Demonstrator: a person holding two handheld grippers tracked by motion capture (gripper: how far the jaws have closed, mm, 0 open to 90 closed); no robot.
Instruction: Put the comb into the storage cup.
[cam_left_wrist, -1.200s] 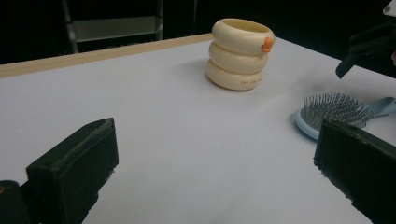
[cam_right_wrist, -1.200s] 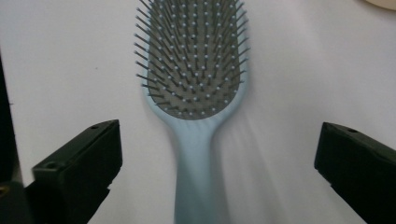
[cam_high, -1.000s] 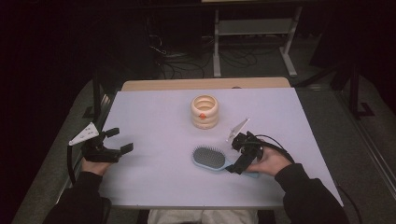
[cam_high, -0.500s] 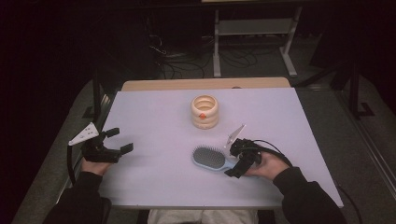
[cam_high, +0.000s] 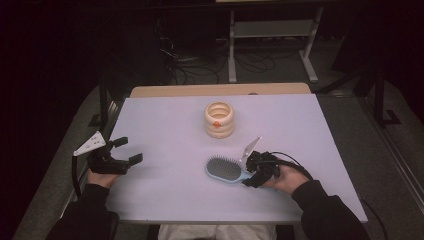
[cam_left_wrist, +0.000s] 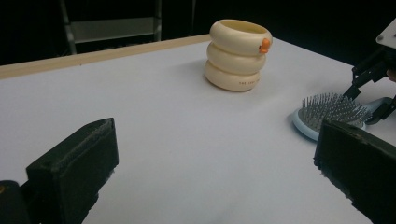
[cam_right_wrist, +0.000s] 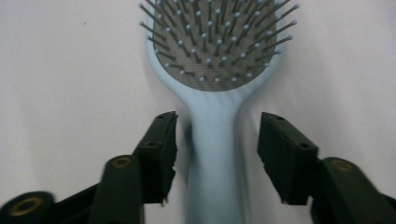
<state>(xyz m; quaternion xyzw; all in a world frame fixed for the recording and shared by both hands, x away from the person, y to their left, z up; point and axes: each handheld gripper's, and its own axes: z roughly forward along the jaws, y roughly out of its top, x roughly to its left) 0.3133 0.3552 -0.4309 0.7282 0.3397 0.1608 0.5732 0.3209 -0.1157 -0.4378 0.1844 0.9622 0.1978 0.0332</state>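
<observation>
Right gripper view: right gripper (cam_right_wrist: 215, 154) jaws just closing, straddling light-blue hairbrush (cam_right_wrist: 212, 70) handle, pads not yet touching. Centre handle, then clamp. Left gripper (cam_high: 122, 152) apart, idle.

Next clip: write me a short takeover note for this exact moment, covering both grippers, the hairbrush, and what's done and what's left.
Right gripper: jaws have just been closing around the hairbrush handle, pads not yet touching it.
Left gripper: open, holding nothing, at the table's left edge.
Hairbrush lies flat, bristles up, in front of the cream ring holder.
Done: approach and alignment. Left: close on the handle and lift.
</observation>
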